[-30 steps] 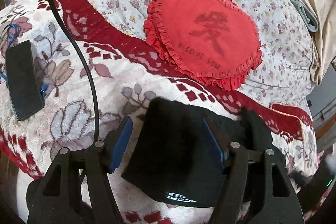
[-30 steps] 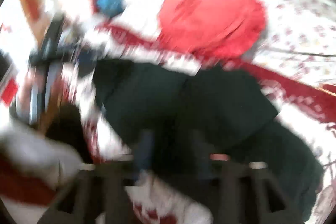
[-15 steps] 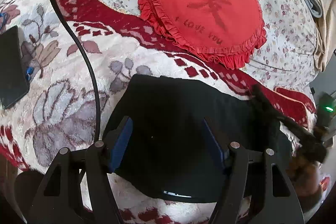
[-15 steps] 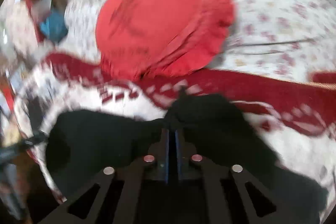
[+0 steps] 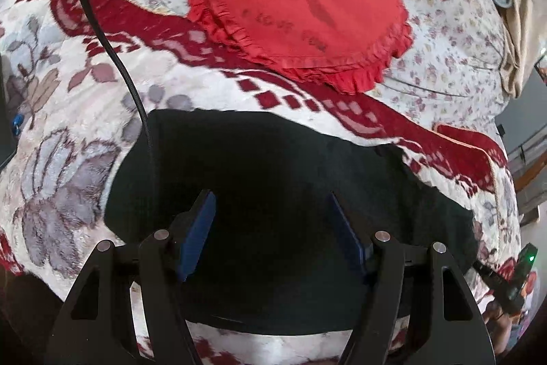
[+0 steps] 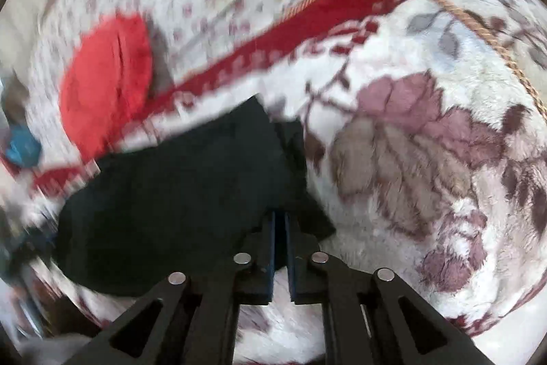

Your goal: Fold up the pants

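Black pants (image 5: 273, 194) now lie spread wider on the floral blanket (image 5: 68, 159) vs. a sec ago. R gripper (image 6: 280, 228) jaws have just been closing, clamped on a pants edge; L gripper (image 5: 273, 228) jaws apart, over the cloth. Fold looks underway.

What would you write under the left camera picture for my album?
Open left gripper hovering over black pants on a flowery blanket, red heart pillow behind.
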